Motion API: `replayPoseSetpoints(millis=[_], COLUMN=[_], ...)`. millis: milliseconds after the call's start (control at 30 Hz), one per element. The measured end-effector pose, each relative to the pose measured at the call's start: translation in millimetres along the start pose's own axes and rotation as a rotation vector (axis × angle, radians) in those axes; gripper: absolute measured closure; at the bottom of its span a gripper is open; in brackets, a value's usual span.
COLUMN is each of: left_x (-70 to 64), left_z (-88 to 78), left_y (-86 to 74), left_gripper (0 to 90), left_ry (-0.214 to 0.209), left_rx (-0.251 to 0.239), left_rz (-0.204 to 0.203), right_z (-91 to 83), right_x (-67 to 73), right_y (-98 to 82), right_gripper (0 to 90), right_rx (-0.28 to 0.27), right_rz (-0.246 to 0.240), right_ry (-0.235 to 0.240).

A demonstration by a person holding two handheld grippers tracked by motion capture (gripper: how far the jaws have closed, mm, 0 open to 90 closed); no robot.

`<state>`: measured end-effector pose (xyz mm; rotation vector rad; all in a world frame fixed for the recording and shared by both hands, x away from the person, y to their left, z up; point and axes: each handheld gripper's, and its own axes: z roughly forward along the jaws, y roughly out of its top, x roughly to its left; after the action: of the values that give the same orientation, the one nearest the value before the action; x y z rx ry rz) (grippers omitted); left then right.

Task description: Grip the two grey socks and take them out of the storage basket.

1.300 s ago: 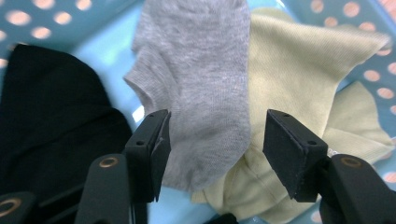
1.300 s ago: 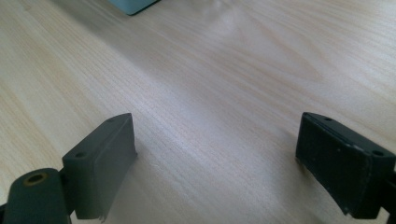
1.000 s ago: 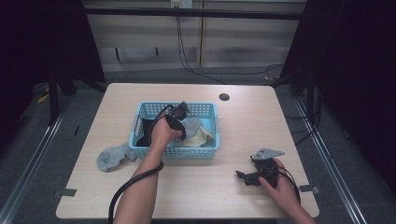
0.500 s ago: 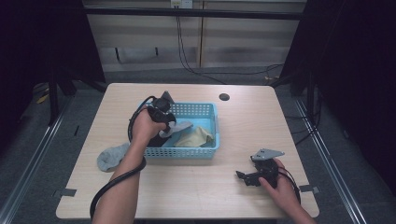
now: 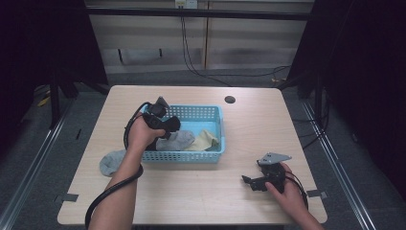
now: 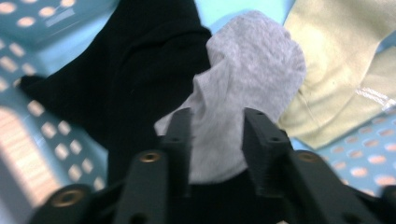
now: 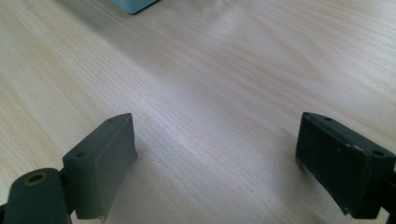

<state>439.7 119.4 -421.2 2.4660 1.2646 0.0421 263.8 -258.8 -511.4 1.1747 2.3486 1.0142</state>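
Since a second ago we've swung the left tool [image 5: 165, 123] to the blue basket's [image 5: 210, 154] left end, jaws clamped on a grey sock [image 6: 243, 93] lifting off the pile, likely bound for the worktop [image 5: 201, 191]; right tool [image 5: 253, 182] rests there, jaws apart and empty.

A light blue basket [image 5: 210, 155] with perforated walls is holding a heathered grey sock [image 6: 252, 93], a black sock [image 6: 140, 79] and a pale yellow cloth [image 6: 345, 79], sitting on a light wood-grain table [image 7: 224, 84].
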Motion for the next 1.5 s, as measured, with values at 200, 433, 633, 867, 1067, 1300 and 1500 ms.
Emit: replayPoseSetpoints(millis=[200,433,633,867,1067,1300,1500], left_x=[-4.1,-10.7,-13.1,-9.8,-9.6,-5.3,-3.1], left_z=[23.9,49.0,48.5,29.0,-1.3,-29.9,-49.8], left_y=[5.1,5.6,6.8,9.3,17.5,23.6,25.8], left_gripper=[46.8,45.2,72.6,86.2,86.4,86.5,86.4], left_ry=[0.002,-0.008,0.056,0.022,0.014,0.001,-0.003], left_rx=[0.017,0.097,0.160,0.162,0.137,0.108,0.094], left_rz=[0.000,0.017,0.036,0.007,0.017,0.022,0.020], right_z=[0.0,-0.1,-0.1,-0.1,-0.1,0.1,0.1], right_x=[0.0,-0.1,-0.1,-0.1,-0.2,-0.2,-0.2], right_y=[0.0,0.0,0.0,0.0,0.0,0.0,0.0], right_gripper=[11.4,11.5,11.5,11.5,11.6,11.6,11.6], right_rx=[0.000,0.000,0.000,0.000,0.000,-0.003,-0.003], right_rz=[0.000,0.000,0.000,0.000,0.001,0.002,0.002], right_ry=[0.000,0.000,0.000,0.000,0.002,0.001,0.001])
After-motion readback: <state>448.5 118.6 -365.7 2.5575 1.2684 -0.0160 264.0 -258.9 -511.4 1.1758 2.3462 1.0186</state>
